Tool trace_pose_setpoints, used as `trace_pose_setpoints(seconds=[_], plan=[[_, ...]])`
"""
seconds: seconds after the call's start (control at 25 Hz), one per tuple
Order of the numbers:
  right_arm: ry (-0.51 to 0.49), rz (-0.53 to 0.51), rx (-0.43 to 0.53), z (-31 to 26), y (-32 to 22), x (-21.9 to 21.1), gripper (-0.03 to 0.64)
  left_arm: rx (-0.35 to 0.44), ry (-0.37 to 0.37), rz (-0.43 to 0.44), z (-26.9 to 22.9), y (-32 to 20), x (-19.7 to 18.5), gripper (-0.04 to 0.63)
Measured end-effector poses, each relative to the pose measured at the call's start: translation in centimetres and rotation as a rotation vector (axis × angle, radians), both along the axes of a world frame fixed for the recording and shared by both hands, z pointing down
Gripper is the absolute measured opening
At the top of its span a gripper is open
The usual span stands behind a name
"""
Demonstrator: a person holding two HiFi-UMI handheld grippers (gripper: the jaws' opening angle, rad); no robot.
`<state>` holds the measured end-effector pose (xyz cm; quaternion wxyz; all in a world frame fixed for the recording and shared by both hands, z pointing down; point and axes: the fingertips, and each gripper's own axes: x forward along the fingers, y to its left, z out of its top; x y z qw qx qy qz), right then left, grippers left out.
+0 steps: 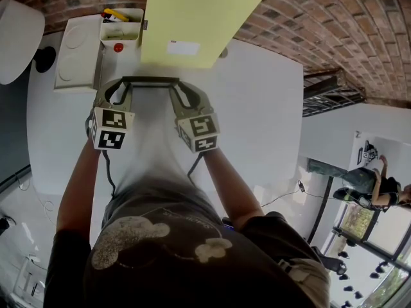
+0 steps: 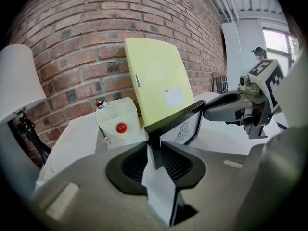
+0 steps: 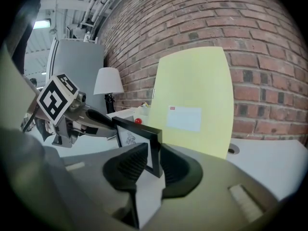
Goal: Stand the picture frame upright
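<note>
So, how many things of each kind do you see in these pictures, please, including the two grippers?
Picture frame: 1
Yellow board: 1
White bin: 1
Red ball: 1
Flat white tray: 1
Lamp: 1
Grippers: 2 (left gripper, right gripper)
Total: 8
The small items at the back of the bin are too unclear to count.

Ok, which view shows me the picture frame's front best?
The left gripper view. There the picture frame appears largest, with its black border and line drawing turned towards the camera. The right gripper view shows the same face, but smaller and more edge-on. The head view shows only its top edge, as a thin black bar.
</note>
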<state>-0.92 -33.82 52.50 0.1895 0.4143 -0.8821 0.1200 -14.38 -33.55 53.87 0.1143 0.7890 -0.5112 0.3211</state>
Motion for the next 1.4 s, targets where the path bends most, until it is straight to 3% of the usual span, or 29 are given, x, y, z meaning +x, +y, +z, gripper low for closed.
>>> trace_pose_setpoints(seconds=[0.32,0.68,1.4], plan=[[-0.025,-0.003,-0.012,0.0,0.4,-0.1,0.101,0.005,-0.001,0.011,0.1,-0.2,0.3,0.13],[-0.015,-0.021,-0.035,0.1,0.8,-0.3,0.132,-0.054,0.028,0.044,0.8,0.8,0.9,0.19],[0.0,-0.001,-0.053,0.3,1.0,0.0,0.169,-0.05,0.052,0.031,0.3,0.9,0.9,0.215]])
